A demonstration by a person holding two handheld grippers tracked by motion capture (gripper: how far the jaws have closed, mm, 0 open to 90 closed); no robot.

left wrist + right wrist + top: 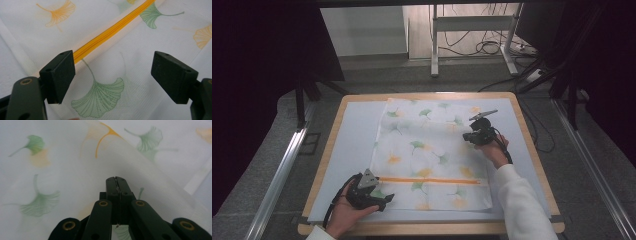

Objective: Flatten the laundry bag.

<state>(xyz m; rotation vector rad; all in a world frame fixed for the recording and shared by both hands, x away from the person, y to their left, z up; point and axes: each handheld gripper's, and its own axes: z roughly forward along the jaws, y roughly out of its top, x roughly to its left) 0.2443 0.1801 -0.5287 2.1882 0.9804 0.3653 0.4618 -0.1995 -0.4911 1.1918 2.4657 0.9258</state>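
High view: camera up above near edge of table (337, 150), looks forward and down, far off, sees whole cloth (432, 150) and floor behind.
Left gripper view: very close to cloth, looks along yellow zipper (110, 32).
Right gripper view: very close, looks across leaf print.
All three share cloth.

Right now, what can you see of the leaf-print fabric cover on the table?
The fabric cover is thin white cloth, slightly sheer, printed with green and orange ginkgo leaves. An orange zipper runs across it near the person's edge. It lies mostly flat on the table. The right gripper is shut on a fold near its right edge, lifting a ridge there. The left gripper hovers open over the near left corner.
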